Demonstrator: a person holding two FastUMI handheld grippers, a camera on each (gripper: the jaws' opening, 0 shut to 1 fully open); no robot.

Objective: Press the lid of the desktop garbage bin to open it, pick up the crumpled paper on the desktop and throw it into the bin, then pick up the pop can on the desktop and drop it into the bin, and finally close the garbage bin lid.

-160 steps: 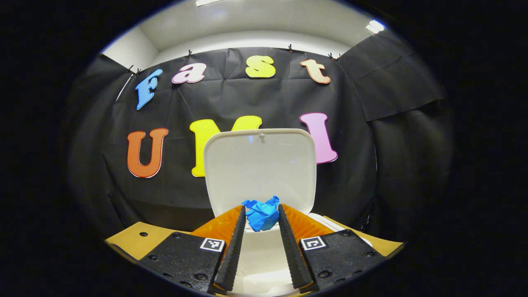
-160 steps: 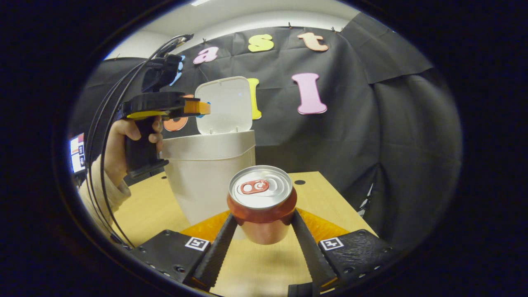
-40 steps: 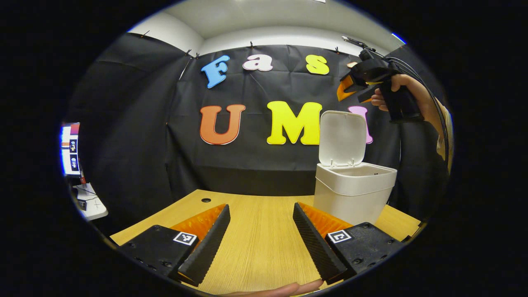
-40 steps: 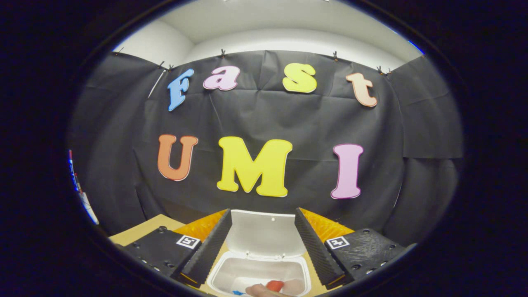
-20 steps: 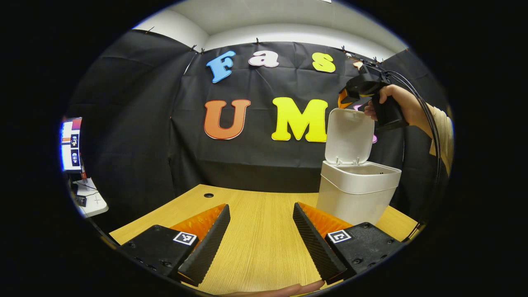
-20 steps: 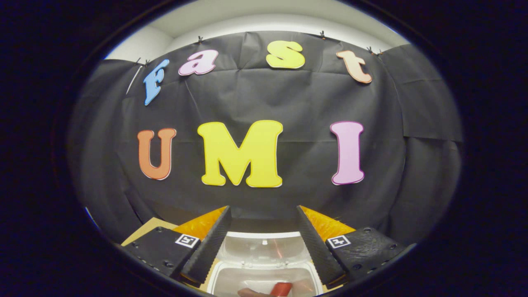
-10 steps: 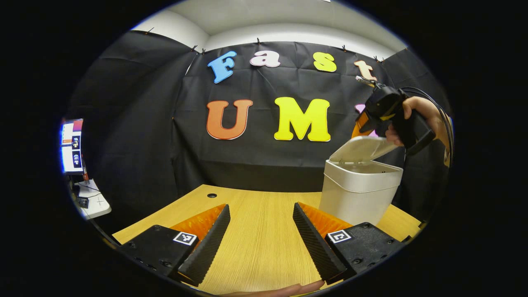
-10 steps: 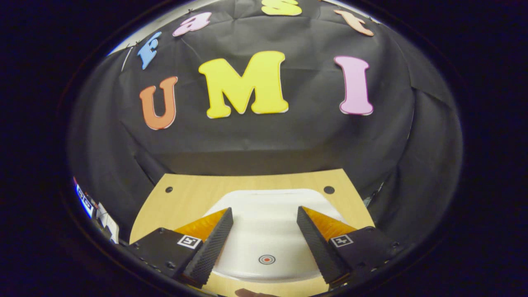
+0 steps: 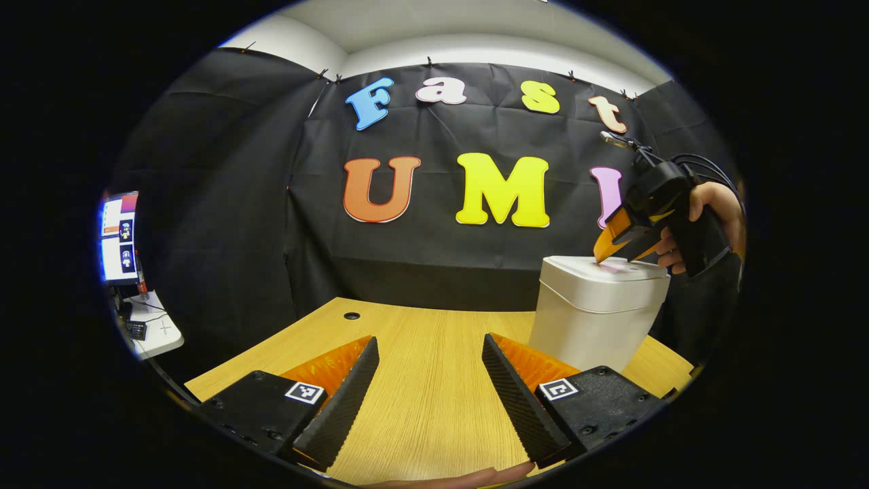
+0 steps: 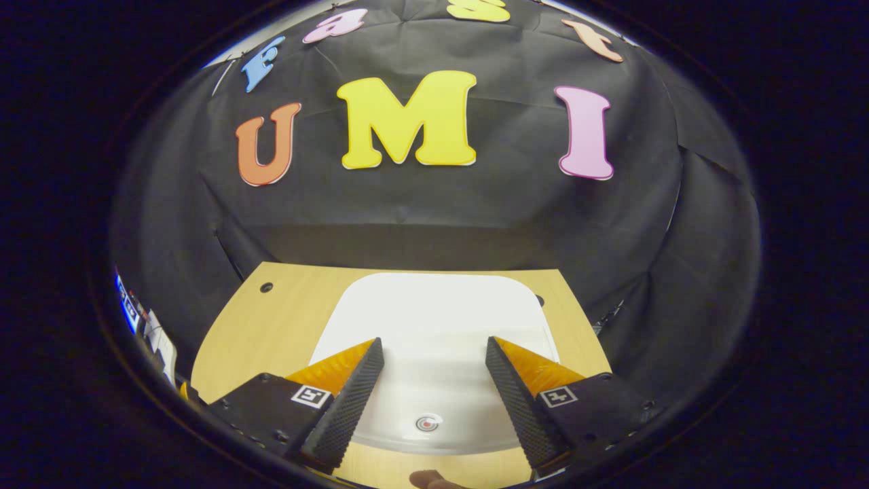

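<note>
The white desktop bin [image 9: 597, 319] stands at the right of the wooden desk with its lid [image 9: 604, 267] down flat. In the left gripper view the right gripper [image 9: 614, 238], held by a hand [image 9: 706, 204], tilts down onto the lid's top. In the right gripper view the lid [image 10: 434, 326] lies directly under my open right gripper [image 10: 432, 350], with a small round red mark [image 10: 426, 424] near its front edge. My left gripper [image 9: 429, 346] stays open and low over the bare desk, left of the bin. The paper and the can are hidden.
The wooden desk [image 9: 421, 380] has a cable hole [image 9: 352, 316] at the back left. A lit screen [image 9: 117, 234] and a small white table [image 9: 153, 329] stand beyond the desk's left edge. A fingertip [image 9: 468, 475] shows at the bottom of the left gripper view.
The bin lid has swung from upright to fully down as the right gripper came down on it. The left gripper has barely moved.
</note>
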